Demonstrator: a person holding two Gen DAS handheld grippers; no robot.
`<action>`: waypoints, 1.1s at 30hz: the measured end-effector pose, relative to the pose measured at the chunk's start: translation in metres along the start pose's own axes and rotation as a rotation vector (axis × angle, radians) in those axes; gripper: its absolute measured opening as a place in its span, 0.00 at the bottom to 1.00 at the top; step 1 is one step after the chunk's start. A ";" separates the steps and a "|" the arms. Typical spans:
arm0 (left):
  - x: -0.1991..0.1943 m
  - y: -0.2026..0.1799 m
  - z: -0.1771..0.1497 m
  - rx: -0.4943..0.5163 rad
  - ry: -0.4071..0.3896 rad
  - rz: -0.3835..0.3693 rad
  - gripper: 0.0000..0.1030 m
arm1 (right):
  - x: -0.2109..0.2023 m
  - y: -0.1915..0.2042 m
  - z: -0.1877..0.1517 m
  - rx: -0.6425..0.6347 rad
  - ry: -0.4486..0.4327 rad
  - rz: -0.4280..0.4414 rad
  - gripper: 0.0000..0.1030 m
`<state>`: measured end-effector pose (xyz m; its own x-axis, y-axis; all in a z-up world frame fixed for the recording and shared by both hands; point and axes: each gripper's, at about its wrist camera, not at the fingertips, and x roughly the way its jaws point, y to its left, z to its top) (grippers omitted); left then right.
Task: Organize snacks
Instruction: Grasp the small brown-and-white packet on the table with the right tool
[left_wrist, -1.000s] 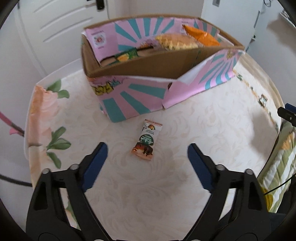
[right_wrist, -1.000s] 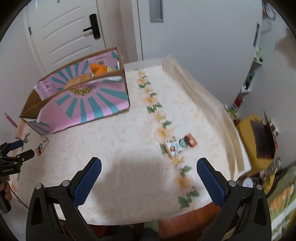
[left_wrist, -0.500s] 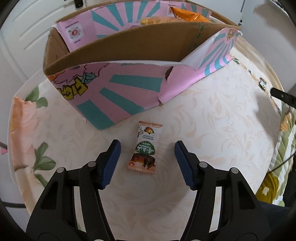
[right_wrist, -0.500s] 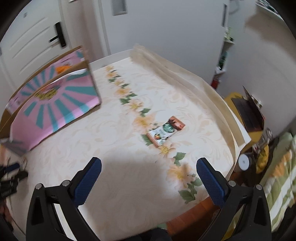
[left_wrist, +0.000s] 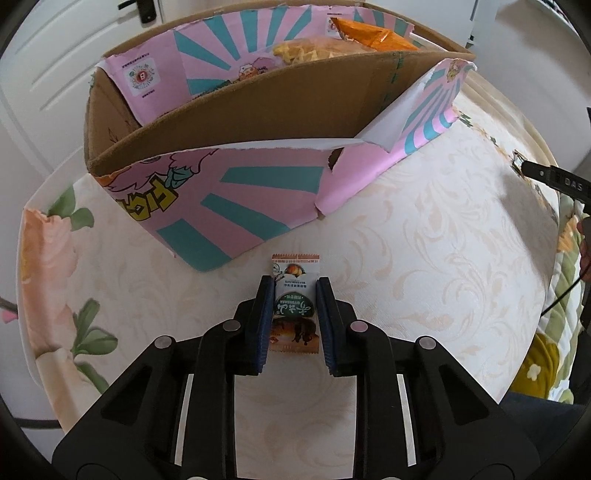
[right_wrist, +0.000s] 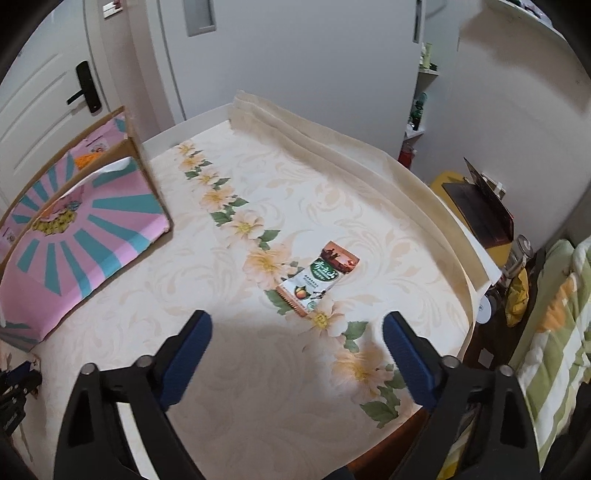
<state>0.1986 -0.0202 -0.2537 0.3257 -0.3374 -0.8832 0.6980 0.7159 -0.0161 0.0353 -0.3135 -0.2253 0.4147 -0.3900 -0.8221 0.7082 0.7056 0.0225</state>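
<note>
The pink cardboard box (left_wrist: 236, 192) stands at twelve o'clock; below it the left gripper (left_wrist: 294, 295), just closed, pinches a small snack packet (left_wrist: 295, 302) across its middle on the tablecloth (left_wrist: 424, 277). It looks light, crinkly and slippery, so mid-body suits. The right gripper (right_wrist: 297, 330), closing but wide and empty, has a second packet (right_wrist: 318, 277) at twelve o'clock.

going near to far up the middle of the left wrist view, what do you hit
left gripper fingers shut on the snack packet → bare floral tablecloth → pink and teal cardboard box → waffle-pattern snack bag inside it → white door
</note>
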 end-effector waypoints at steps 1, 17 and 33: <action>-0.001 0.000 -0.001 -0.002 -0.003 0.000 0.20 | 0.002 -0.001 0.001 0.009 0.002 -0.004 0.81; -0.009 -0.008 0.012 -0.040 -0.017 -0.030 0.20 | 0.035 -0.007 0.019 0.108 -0.042 -0.112 0.48; -0.014 -0.007 0.012 -0.073 -0.030 -0.029 0.20 | 0.043 0.002 0.031 0.079 -0.058 -0.057 0.37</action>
<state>0.1969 -0.0275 -0.2352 0.3258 -0.3754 -0.8677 0.6590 0.7483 -0.0763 0.0723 -0.3472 -0.2428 0.4032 -0.4635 -0.7891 0.7734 0.6336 0.0230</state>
